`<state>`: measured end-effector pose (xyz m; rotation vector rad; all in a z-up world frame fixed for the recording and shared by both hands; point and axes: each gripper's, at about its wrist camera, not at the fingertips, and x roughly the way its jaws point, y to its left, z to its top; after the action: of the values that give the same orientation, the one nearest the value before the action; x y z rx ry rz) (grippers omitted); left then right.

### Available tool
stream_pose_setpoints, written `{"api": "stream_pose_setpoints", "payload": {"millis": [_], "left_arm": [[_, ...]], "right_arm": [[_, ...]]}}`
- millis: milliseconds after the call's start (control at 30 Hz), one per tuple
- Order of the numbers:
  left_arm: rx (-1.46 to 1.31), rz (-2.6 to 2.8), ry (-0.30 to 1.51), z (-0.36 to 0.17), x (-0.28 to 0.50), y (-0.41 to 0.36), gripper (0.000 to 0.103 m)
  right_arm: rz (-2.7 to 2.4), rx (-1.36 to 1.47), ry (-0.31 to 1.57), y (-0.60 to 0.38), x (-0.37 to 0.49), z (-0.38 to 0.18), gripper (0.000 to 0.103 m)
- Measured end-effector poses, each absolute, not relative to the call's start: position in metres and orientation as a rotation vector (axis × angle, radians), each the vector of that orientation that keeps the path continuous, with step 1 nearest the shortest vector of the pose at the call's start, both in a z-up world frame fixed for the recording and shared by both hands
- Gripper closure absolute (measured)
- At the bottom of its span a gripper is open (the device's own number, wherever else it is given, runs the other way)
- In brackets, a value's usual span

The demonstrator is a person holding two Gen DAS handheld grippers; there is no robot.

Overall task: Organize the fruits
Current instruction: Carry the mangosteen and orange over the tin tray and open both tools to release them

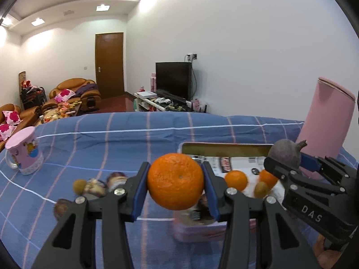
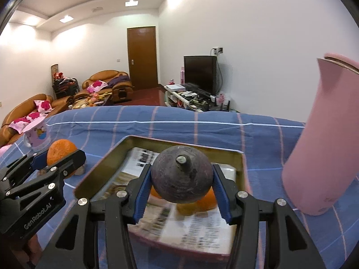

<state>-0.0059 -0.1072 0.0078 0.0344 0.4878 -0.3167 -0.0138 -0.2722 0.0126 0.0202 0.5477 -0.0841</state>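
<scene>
I've got the left gripper clamped on an orange, blue pads pressed on both its sides, jaws only as far apart as the fruit is wide. It's held up off the blue checked cloth, just left of the tin tray in the left wrist view.

Right gripper is closed on a dark purple round fruit w/ a short stem pointing up toward the cam, pads snug on both sides. In the right wrist view it hangs over the tray, which is lined w/ printed paper.

Inside the tray: two small oranges, the left one and the right one, plus a small brownish-green fruit just in front of them. From the right cam those oranges sit partly hidden under the purple fruit.

On the cloth left of the tray, near the left gripper: another small brown-green fruit and a few dark wrinkled fruits; blurry, can't tell the kind.

A pink printed mug stands well off at the cloth's left edge. A tall pink flask stands upright just right of the tray. Bkgd: sofas, door, TV.

Both grippers are close together, right one beside mine on the left view's right edge.
</scene>
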Motion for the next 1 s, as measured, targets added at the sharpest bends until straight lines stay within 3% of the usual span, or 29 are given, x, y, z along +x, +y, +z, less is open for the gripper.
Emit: {"api": "stream_pose_setpoints", "payload": {"millis": [467, 1000], "left_arm": [[0.105, -0.355, 0.555, 0.004, 0.010, -0.183, 0.055], [0.086, -0.361, 0.688, -0.010, 0.036, -0.177, 0.055]], "right_arm": [[-0.170, 0.028, 0.569, -0.318, -0.008, 0.013, 0.049], [-0.089, 0.032, 0.632, -0.314, 0.012, 0.004, 0.049]]}}
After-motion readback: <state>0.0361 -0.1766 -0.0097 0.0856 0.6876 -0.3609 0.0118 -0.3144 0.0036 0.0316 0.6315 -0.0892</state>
